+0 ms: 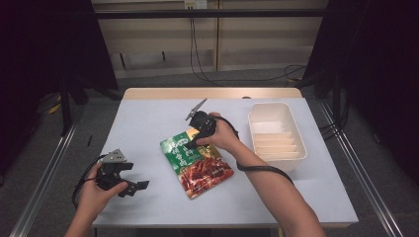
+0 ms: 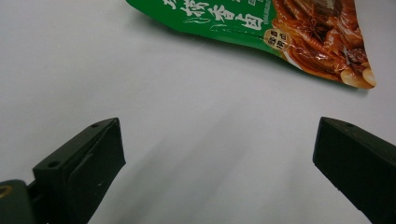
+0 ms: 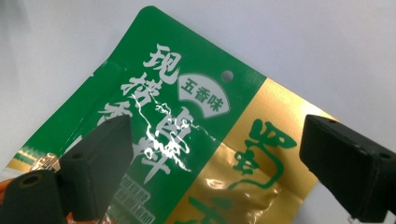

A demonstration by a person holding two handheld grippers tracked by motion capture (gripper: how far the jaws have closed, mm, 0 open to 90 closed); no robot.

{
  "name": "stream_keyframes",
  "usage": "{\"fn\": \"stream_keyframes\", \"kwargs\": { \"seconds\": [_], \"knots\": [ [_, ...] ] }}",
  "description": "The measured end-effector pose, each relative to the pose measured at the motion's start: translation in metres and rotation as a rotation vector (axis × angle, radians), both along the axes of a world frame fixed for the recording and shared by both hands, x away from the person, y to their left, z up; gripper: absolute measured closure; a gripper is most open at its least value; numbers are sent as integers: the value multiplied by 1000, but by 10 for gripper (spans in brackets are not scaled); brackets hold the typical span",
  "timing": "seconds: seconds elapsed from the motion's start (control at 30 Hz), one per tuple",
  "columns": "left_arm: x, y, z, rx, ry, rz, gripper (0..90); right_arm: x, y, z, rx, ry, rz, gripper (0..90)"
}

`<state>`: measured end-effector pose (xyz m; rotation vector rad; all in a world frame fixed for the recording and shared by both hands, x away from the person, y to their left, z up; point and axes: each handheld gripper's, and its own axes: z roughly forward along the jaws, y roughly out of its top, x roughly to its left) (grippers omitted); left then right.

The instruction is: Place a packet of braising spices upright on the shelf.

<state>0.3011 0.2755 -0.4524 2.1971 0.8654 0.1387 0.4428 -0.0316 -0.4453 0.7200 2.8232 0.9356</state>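
A green and red snack pouch [image 1: 196, 163] lies flat in the middle of the white table. My right gripper [image 1: 191, 143] hovers over the pouch's green far end with its jaws pointing down at it. In the right gripper view this gripper [image 3: 215, 140] is open, and the green and gold printed top of the pouch [image 3: 201, 93] lies between and below the jaws, neither of them touching it. My left gripper [image 1: 136, 176] rests near the table's front left, open and holding nothing. From the left gripper view, the open gripper [image 2: 219, 140] faces bare table, with the pouch [image 2: 261, 28] farther off.
A white ribbed plastic tray [image 1: 253, 129] stands at the table's right side, just beyond the person's right forearm. The bare table top [image 1: 148, 123] stretches left of the pouch. Dark floor and metal rails flank the table on both sides.
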Motion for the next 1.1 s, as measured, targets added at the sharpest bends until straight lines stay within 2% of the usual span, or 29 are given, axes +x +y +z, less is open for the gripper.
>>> {"fn": "stream_keyframes", "kwargs": {
  "seconds": [0.07,0.13,0.27,0.33,0.4,0.5,0.7,0.97,1.1],
  "knots": [
    [0,1,1,-5,1,2,19,4,2,-2,-8,12,10,96],
    [0,0,1,-19,3,1,19,7,3,-4,-19,0,16,97],
    [0,0,2,-13,6,-5,19,13,7,-5,-31,13,35,97],
    [1,0,2,-7,6,-6,19,17,8,-7,-35,-2,37,93],
    [1,0,2,-7,8,-10,19,20,10,-6,-43,4,25,93],
    [2,0,1,-8,9,-11,19,25,11,-8,-31,17,26,99],
    [4,0,1,-14,6,-14,19,34,16,-14,-59,18,42,96],
    [5,0,1,-11,12,-11,19,39,23,-17,-55,18,72,95],
    [6,0,1,-13,11,-8,19,40,26,-17,-34,32,84,98]
  ]
}}
